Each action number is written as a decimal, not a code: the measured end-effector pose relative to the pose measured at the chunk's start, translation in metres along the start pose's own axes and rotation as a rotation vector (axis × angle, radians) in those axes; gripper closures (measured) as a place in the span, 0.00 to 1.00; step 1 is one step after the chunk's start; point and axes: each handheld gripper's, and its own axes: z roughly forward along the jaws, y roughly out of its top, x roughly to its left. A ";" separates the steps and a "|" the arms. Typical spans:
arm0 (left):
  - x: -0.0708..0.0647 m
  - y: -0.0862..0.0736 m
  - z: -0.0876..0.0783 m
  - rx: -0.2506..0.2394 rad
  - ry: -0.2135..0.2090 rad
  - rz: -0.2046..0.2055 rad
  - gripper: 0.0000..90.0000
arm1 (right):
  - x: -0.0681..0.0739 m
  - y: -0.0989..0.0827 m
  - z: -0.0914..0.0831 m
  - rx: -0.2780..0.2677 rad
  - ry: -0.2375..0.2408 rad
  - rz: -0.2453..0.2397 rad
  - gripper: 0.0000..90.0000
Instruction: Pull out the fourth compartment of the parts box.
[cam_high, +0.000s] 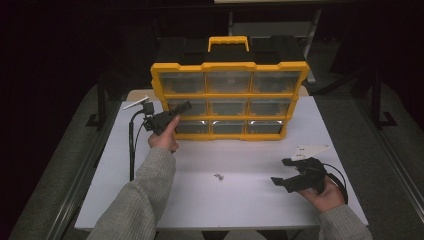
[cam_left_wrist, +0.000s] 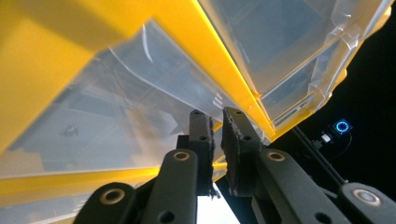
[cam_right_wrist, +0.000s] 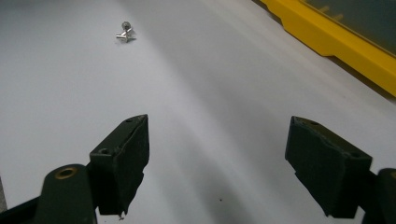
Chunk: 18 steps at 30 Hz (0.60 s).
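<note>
A yellow organizer (cam_high: 230, 95) with clear drawers stands upright at the back of the white table (cam_high: 225, 205). My left gripper (cam_high: 187, 105) reaches the left drawer of its middle row (cam_high: 198, 108). In the left gripper view the jaws (cam_left_wrist: 218, 123) stand almost together, pinching the front lip of that clear drawer (cam_left_wrist: 116, 107) beside the yellow frame (cam_left_wrist: 46, 42). My right gripper (cam_high: 279, 171) hovers open at the front right, nothing between its jaws (cam_right_wrist: 218, 126). A small metal screw (cam_high: 218, 176) lies on the table, ahead and left of the right gripper's jaws (cam_right_wrist: 125, 33).
The organizer's yellow base edge (cam_right_wrist: 336, 39) runs along the right gripper's far right. A black carry handle tops the organizer (cam_high: 228, 42). Bare white tabletop (cam_right_wrist: 210, 70) stretches between the screw and the right gripper. Dark floor surrounds the table.
</note>
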 end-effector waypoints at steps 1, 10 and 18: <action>0.002 0.000 0.000 -0.003 -0.009 0.004 0.92 | 0.001 0.000 0.000 0.004 0.004 -0.001 0.23; 0.004 -0.003 -0.001 -0.021 -0.034 -0.017 0.92 | 0.000 -0.001 0.000 0.001 0.000 -0.015 0.23; 0.004 -0.003 -0.003 -0.004 -0.040 0.011 0.92 | 0.000 -0.003 0.000 0.009 0.000 -0.001 0.23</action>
